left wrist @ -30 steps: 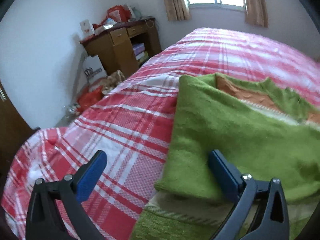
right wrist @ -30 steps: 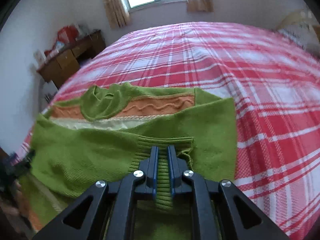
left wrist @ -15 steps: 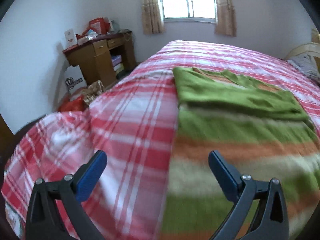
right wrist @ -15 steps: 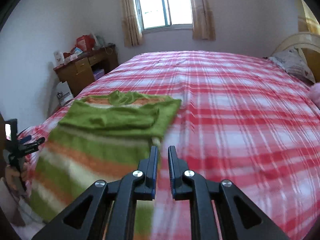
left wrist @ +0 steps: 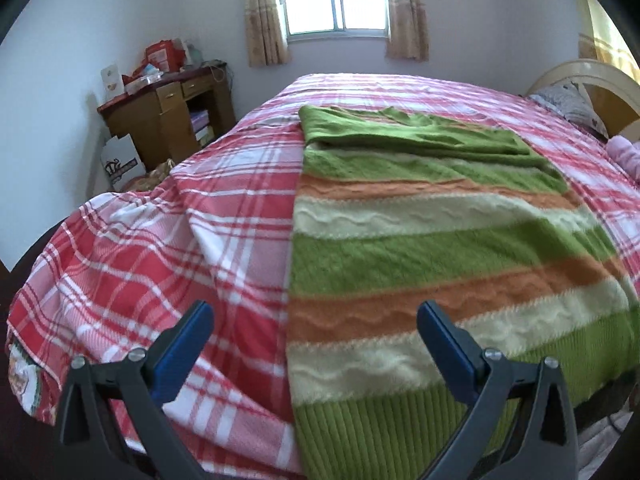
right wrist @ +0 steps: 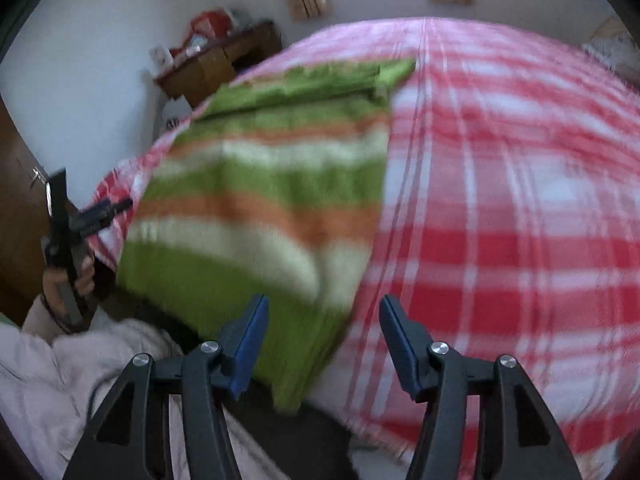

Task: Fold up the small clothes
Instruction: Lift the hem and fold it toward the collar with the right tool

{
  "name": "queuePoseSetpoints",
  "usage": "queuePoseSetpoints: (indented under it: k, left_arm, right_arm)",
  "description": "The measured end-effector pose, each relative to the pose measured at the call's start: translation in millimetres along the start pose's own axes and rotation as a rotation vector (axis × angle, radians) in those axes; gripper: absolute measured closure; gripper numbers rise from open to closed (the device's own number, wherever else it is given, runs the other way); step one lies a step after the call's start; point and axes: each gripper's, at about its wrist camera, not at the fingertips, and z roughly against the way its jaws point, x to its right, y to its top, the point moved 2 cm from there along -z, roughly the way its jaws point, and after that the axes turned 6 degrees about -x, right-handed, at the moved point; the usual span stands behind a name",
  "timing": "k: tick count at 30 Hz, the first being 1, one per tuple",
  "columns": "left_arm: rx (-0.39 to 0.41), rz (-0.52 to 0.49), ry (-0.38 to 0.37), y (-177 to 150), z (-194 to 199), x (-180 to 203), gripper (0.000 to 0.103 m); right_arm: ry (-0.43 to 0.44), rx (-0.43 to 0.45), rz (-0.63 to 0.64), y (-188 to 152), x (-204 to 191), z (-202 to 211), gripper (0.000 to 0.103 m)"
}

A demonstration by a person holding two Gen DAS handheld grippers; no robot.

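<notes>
Left gripper (left wrist: 314, 334) spread wide with nothing between the blue pads, poised over the left edge of the striped sweater (left wrist: 432, 248), whose ribbed hem lies just below and ahead of the jaws on the red plaid bedspread (left wrist: 168, 240). Right gripper (right wrist: 324, 338) parted, jaws having just been opening, nothing pinched, hovering above the sweater's near right corner with bedspread off to the right pad. Sleeves folded across the far end, well beyond both sets of jaws.
</notes>
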Motion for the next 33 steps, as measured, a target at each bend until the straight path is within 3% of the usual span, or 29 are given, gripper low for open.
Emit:
queuePoseSetpoints:
  k: [2,6,8,12,17,18,19,20,24,27,33]
  left_arm:
    - [0.009,0.008,-0.003,-1,4,-1,0.000]
    - [0.049,0.026,-0.006,0,17,-8,0.000]
    - [0.065,0.035,-0.003,2,21,-13,0.000]
    - [0.075,0.073,-0.011,3,22,-24,0.000]
    - [0.064,0.101,-0.018,2,20,-30,0.000]
    - [0.064,0.099,-0.013,2,19,-30,0.000]
    - [0.065,0.096,-0.010,2,20,-30,0.000]
    - [0.066,0.092,-0.008,2,20,-29,0.000]
    - [0.074,0.080,-0.003,8,22,-30,0.000]
    - [0.089,0.082,0.001,15,25,-34,0.000]
    - [0.104,0.102,-0.004,30,31,-47,0.000]
  right_arm:
    - [0.039,-0.030,-0.029,-9,-1,-10,0.045]
    - [0.025,-0.064,0.006,-9,-12,-22,0.051]
    - [0.091,-0.127,-0.034,-12,-12,-31,0.078]
    - [0.096,-0.165,-0.082,-18,-13,-52,0.078]
    - [0.174,-0.173,-0.170,-19,-4,-62,0.079]
    - [0.169,-0.171,-0.156,-19,-7,-59,0.080]
    - [0.162,-0.171,-0.141,-18,-9,-56,0.093]
    - [0.176,-0.166,-0.124,-16,-13,-52,0.097]
    - [0.273,-0.113,-0.065,5,-32,-27,0.097]
    - [0.319,-0.024,-0.014,40,-46,-8,0.097]
    - [0.296,0.136,-0.068,117,-23,-6,0.098]
